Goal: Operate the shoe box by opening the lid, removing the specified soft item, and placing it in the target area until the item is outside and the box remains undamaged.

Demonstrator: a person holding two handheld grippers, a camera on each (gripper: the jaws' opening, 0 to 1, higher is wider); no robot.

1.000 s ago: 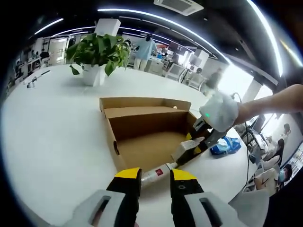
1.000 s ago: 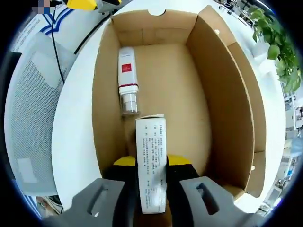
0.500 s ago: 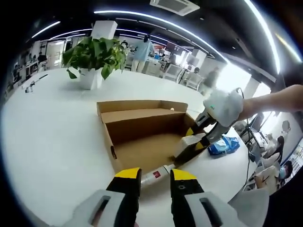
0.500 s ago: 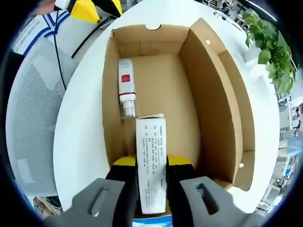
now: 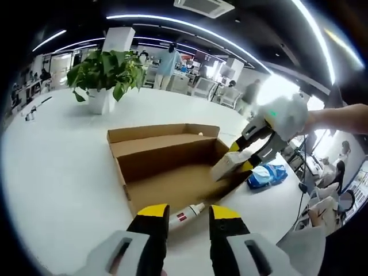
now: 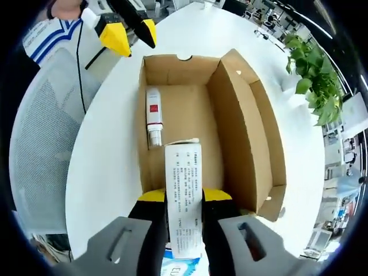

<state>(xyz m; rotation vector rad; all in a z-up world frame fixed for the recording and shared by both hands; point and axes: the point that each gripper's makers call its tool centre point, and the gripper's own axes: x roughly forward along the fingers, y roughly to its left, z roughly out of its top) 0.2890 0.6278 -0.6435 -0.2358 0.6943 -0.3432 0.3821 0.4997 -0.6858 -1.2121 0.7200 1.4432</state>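
An open cardboard shoe box [image 5: 167,172] lies on the white table, its lid flap standing along the far side. My right gripper [image 6: 184,198] is shut on a white printed packet [image 6: 184,169] and holds it above the box's near end [image 6: 230,132]. In the left gripper view that gripper [image 5: 239,157] reaches in from the right, with the packet [image 5: 225,167] raised over the box's right edge. A white tube with a red label [image 6: 153,115] lies on the box floor along the left wall. My left gripper [image 5: 190,214] is open at the box's front wall, with the tube [image 5: 184,216] visible beyond its jaws.
A potted plant [image 5: 103,72] stands at the back of the round white table [image 5: 57,161]. A blue packet [image 5: 265,174] lies on the table right of the box. A grey mesh chair [image 6: 40,144] stands beside the table. People stand in the room behind.
My right gripper has lifted the packet up and away from the box floor, so the box looks smaller in its view. The left gripper has stayed open near the box front.
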